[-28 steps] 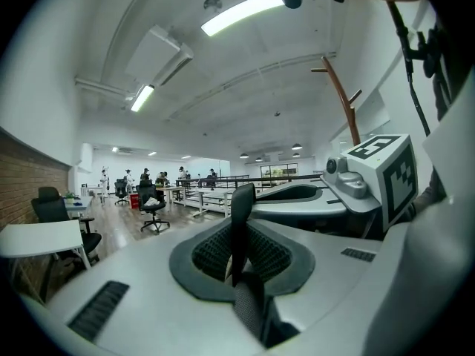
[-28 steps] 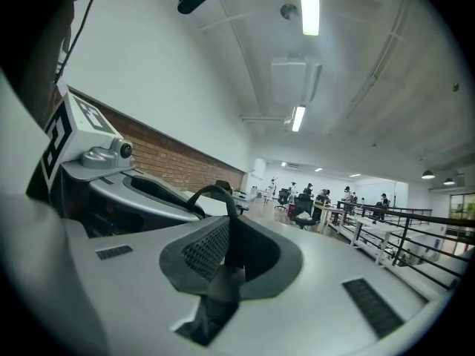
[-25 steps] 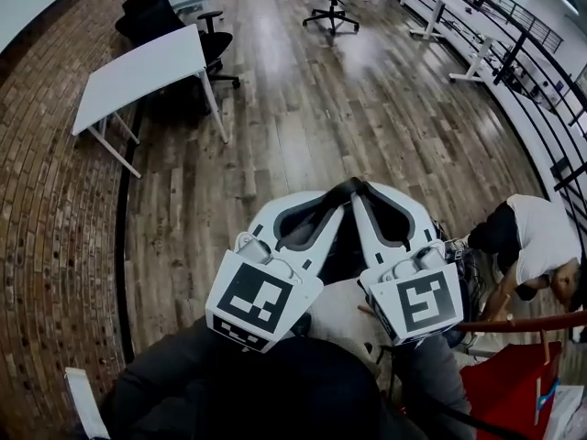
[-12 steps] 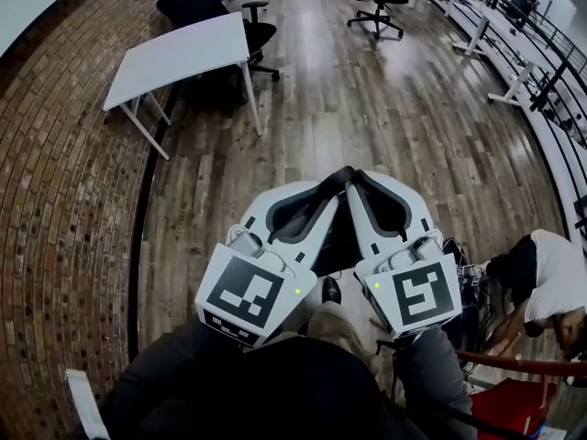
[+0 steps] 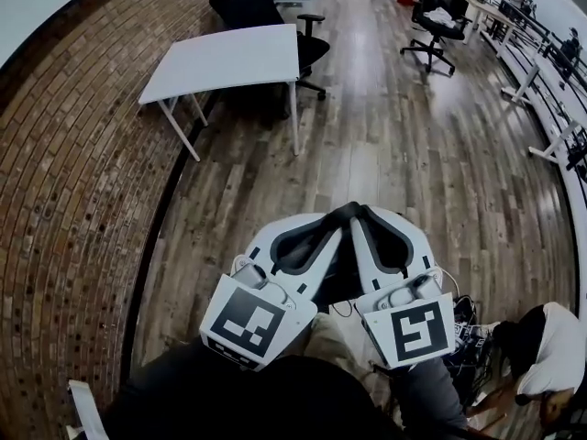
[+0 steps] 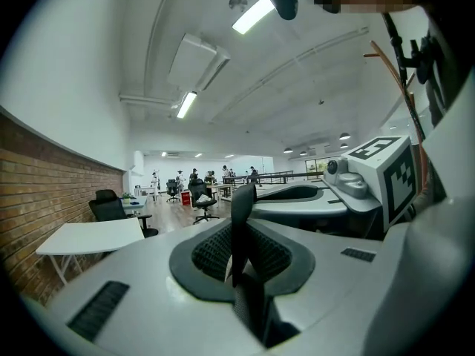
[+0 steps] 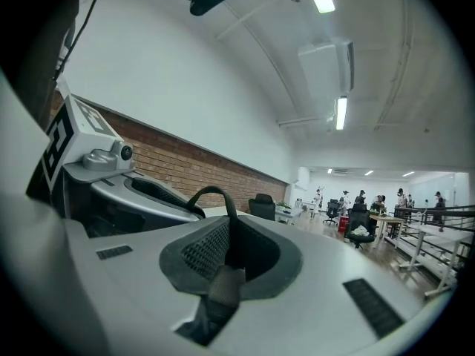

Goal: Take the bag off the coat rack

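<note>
Head view: both grippers are held side by side at low centre, noses pointing to 12 o'clock and converging at the tips. On the left gripper (image 5: 343, 214) the jaws are together with nothing between them. Same on the right gripper (image 5: 363, 214), pads closed on nothing. Each gripper view shows the other gripper's white body alongside.

Where the bag and coat rack are: can't tell from these views.

Ahead is wood floor (image 5: 394, 154). A white bench (image 5: 229, 60) stands at 11 o'clock, with a black office chair (image 5: 252, 3) just behind it. A second office chair (image 5: 433, 16) is at 1 o'clock with something pale on its seat. The brick wall (image 5: 64, 181) runs along 9 o'clock. A person in white top (image 5: 550, 346) is bent low at 4 o'clock. A cable bundle (image 5: 463, 328) lies between that person and the right gripper. There are more people and desks far down the room, too small to detail.
</note>
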The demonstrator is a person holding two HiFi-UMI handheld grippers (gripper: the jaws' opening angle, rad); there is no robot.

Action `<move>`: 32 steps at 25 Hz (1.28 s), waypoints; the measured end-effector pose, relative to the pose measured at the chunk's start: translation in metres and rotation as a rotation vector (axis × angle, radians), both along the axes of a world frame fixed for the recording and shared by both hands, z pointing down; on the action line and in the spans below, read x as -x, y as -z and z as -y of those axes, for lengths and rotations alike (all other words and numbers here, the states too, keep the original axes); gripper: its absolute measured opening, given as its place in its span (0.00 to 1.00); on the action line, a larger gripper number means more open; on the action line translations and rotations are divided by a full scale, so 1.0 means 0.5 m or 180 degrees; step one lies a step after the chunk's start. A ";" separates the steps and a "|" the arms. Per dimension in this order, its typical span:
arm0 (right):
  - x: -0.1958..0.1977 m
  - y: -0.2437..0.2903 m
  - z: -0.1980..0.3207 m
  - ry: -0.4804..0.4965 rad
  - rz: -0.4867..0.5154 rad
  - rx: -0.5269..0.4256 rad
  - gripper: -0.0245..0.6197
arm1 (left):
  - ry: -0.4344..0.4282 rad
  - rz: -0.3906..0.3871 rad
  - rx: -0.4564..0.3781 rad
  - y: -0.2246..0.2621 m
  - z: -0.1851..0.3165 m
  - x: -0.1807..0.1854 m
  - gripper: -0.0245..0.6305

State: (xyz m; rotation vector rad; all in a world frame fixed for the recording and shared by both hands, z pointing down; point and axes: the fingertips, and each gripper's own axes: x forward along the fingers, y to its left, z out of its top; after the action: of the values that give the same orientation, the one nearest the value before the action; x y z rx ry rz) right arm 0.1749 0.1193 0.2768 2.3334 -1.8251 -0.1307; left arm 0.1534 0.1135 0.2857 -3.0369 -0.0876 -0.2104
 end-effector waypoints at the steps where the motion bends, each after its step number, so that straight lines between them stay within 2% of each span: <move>1: -0.012 -0.003 0.018 0.0031 0.0003 -0.0001 0.09 | 0.0047 -0.0005 0.0018 -0.003 0.019 -0.012 0.12; 12: -0.173 -0.025 0.232 0.0404 0.0123 0.0025 0.09 | 0.0464 -0.0009 0.0118 -0.020 0.232 -0.171 0.12; 19: -0.261 -0.034 0.336 0.0659 0.0097 0.0106 0.09 | 0.0750 0.0065 0.0319 -0.035 0.332 -0.257 0.12; 24: -0.275 -0.009 0.409 0.0806 0.0042 0.0041 0.09 | 0.0889 0.0053 0.0320 -0.015 0.404 -0.271 0.12; 32: -0.266 0.003 0.545 0.1098 -0.0024 -0.0025 0.09 | 0.1205 -0.0044 0.0183 -0.003 0.537 -0.260 0.12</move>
State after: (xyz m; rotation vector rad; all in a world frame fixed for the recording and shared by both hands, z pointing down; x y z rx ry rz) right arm 0.3078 -0.1532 0.2755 1.9973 -2.2092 -0.1907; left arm 0.2836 -0.1551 0.2870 -3.0831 0.4929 -0.2163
